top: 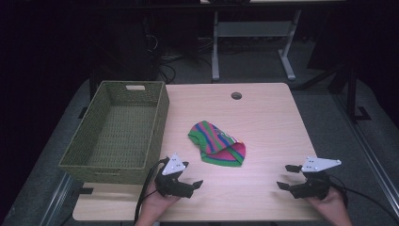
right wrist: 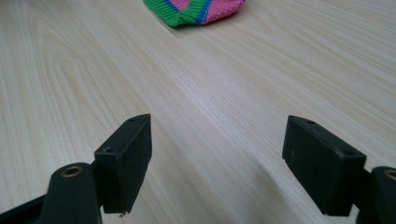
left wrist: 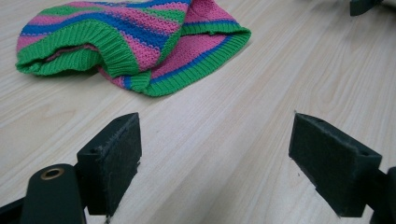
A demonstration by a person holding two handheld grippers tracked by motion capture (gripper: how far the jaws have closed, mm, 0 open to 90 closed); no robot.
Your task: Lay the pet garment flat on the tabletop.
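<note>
While basket sits empty, sweater lies beside.

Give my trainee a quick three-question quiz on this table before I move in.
1. True or false: the left gripper has its jaws shut on the striped knit hat.
2. Which gripper is nearer the wicker basket: A left, B right?
3. What lies in the basket?

Key:
1. False; both grippers are open, with bare table between the jaws.
2. A.
3. Nothing; it is empty, and the hat lies on the table beside it.
</note>
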